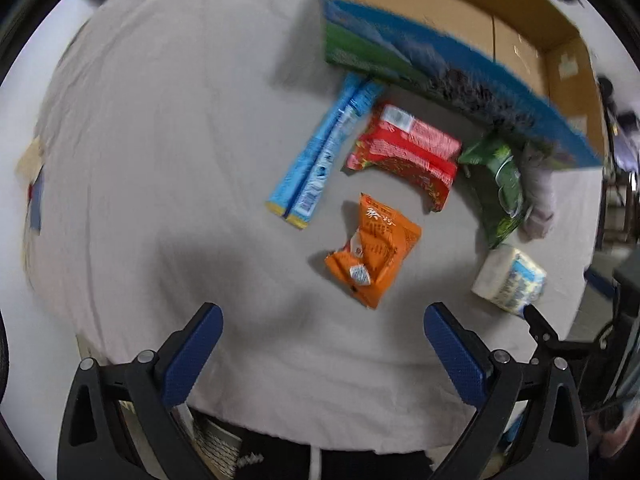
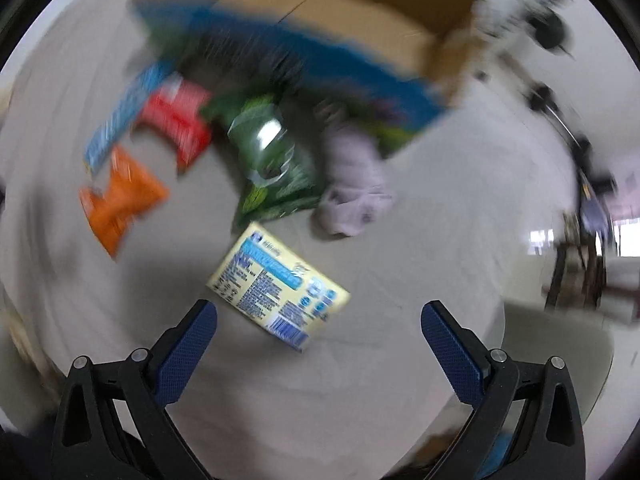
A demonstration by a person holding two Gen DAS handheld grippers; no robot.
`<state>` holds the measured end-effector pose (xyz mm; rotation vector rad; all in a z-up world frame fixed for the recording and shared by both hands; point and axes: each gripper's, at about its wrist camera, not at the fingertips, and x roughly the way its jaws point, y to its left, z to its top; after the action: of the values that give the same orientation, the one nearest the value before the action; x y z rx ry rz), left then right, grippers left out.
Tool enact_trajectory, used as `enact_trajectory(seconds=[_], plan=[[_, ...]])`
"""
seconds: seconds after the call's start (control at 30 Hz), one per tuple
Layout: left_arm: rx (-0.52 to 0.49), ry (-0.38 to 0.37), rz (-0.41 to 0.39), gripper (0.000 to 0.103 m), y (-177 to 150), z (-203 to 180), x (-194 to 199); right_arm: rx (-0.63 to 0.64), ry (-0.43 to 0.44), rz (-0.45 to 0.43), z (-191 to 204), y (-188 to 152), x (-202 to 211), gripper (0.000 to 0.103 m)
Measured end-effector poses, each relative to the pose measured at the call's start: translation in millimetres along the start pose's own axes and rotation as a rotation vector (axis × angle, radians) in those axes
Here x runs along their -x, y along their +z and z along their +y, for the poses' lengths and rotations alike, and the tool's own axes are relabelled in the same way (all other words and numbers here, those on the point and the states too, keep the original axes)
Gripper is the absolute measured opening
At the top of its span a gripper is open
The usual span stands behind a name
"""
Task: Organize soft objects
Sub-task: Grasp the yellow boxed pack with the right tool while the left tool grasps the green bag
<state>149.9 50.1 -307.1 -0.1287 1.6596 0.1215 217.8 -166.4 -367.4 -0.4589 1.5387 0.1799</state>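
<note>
Soft packets lie on a grey cloth before an open cardboard box. In the left wrist view: a long blue packet, a red packet, an orange packet, a green packet, a pale lilac cloth item and a pale yellow tissue pack. My left gripper is open and empty, just short of the orange packet. In the blurred right wrist view, my right gripper is open and empty over the yellow pack. The green packet, orange packet and lilac item lie beyond.
The box has a blue and green printed front wall and stands at the far right of the cloth. The cloth's near edge hangs just under my left gripper. Dark furniture stands off to the right.
</note>
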Motion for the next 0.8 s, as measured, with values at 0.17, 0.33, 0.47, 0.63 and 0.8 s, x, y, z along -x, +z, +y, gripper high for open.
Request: enact_trajectory(seconds=[0.17, 0.33, 0.47, 0.63, 0.8], plan=[[-0.080, 0.028, 0.055, 0.103, 5, -21, -37, 0.162, 0.040, 0.074, 17, 11, -50, 0.102], [-0.106, 0.043, 0.039, 0.103, 1, -33, -42, 0.023, 0.199, 0.109, 9, 10, -63, 0.083], [-0.082, 0.037, 0.051, 0.103, 1, -38, -34, -0.367, 0.319, 0.155, -33, -9, -72, 0.078], [-0.038, 0.004, 0.039, 0.103, 10, -59, -19, -0.652, 0.417, 0.123, -64, -38, -80, 0.079], [0.015, -0.094, 0.062, 0.103, 28, -95, -12, -0.589, 0.354, 0.107, -44, -55, -77, 0.077]])
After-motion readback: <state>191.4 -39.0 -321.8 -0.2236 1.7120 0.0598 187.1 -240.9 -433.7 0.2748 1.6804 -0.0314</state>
